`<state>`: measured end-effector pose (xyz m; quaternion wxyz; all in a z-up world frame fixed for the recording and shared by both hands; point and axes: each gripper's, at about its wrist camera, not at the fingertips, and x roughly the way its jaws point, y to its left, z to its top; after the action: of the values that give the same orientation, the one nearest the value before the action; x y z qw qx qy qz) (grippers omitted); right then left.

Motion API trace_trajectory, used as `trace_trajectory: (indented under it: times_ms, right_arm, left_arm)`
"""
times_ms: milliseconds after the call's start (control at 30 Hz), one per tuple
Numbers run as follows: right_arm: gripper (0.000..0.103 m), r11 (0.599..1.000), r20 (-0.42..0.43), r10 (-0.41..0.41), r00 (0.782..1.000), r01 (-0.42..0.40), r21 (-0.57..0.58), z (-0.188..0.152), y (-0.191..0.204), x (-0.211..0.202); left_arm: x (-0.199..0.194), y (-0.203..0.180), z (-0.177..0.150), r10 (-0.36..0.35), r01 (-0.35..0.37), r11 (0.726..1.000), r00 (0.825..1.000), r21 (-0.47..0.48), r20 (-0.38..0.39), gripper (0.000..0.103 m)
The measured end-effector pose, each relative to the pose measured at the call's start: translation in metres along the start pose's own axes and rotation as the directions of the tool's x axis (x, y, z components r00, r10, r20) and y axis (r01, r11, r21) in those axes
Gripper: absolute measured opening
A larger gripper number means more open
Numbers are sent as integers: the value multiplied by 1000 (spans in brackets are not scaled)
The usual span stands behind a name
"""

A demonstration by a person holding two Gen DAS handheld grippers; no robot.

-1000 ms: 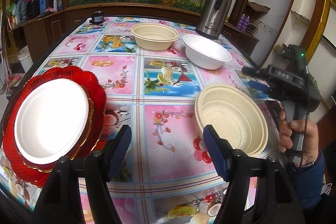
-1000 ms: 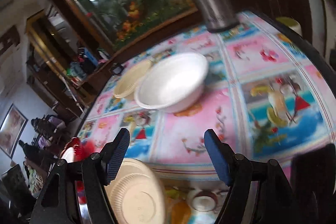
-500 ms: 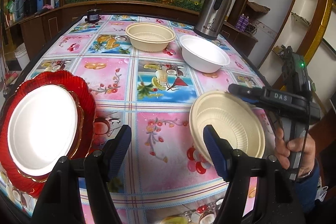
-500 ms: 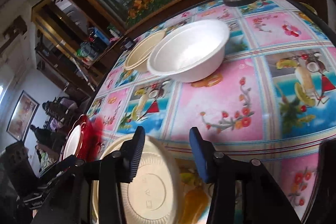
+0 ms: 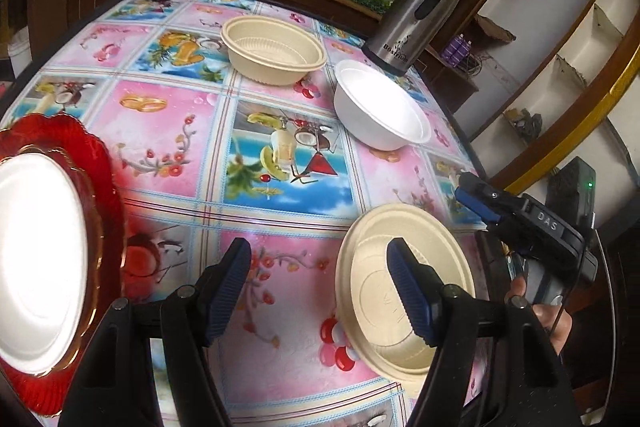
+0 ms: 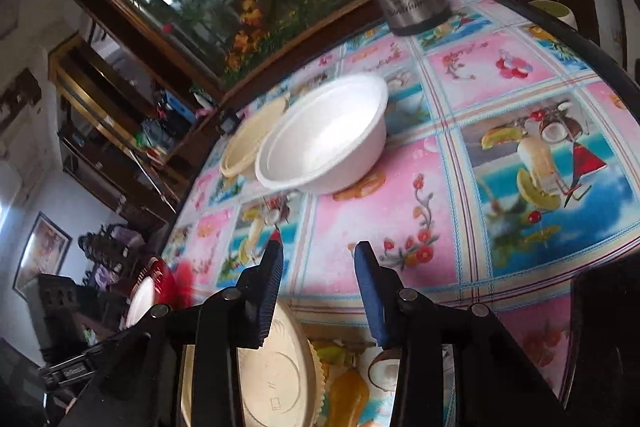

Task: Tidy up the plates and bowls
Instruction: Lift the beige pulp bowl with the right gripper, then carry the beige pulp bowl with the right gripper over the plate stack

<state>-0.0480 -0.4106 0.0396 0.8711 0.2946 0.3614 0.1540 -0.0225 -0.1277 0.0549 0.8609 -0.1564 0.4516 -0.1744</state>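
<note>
Steel flask [image 5: 416,23] lettered "Bostrium"; right gripper [image 5: 472,193] body marked "DAS". Left gripper [image 5: 320,287], empty, jaws closing, one finger overlapping the near beige bowl [image 5: 372,267]. Right gripper's jaws apart, empty; bowl beside its left finger [image 6: 269,291].

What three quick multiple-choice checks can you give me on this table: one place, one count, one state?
1. The white plate lies: A on the red plate; B on the floor; C on a shelf.
2. Bowls in view: A two; B three; C five.
3. The near beige bowl is: A upside down; B tilted up; C stacked in another.
1 A, red rim rings it. 2 B, far beige bowl, white bowl, near one. 3 B, its mouth faces the left camera.
</note>
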Motion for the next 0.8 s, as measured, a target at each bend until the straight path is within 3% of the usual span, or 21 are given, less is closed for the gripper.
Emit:
trace_trajectory:
  times_ms: [67,167,333,533,567,633,667,800]
  right_arm:
    - [41,1000,-20,15,1000,-15,-10,-1,1,2]
    - [41,997,-71,65,995,-67,-36,-5,8,7]
    - [41,991,-105,86,991,-96,-94,-21,20,-7]
    - [41,978,-128,-27,991,-1,-207,-51,30,-26]
    - [40,978,-139,-38,990,8,-208,-55,28,-26]
    - [24,973,-170,-61,984,20,-232,-62,28,-23]
    - [18,970,-183,-79,980,33,-242,-67,28,-19]
    - [15,964,-177,-104,979,56,-259,-76,36,-16]
  left_arm:
    - [4,-4,-3,-4,5,1000,1000,17,-19,52]
    - [9,-10,-10,-19,20,999,999,41,-43,50]
    - [16,-26,-22,16,-9,993,998,118,-57,50]
    - [30,-37,-35,92,-79,976,994,204,-56,50]
    - [32,-38,-37,99,-85,973,994,216,-56,44]
    - [35,-44,-41,110,-94,965,993,246,-52,27]
    - [36,-46,-42,112,-95,962,992,257,-50,25]
    - [25,-60,-47,210,-210,914,977,346,37,25]
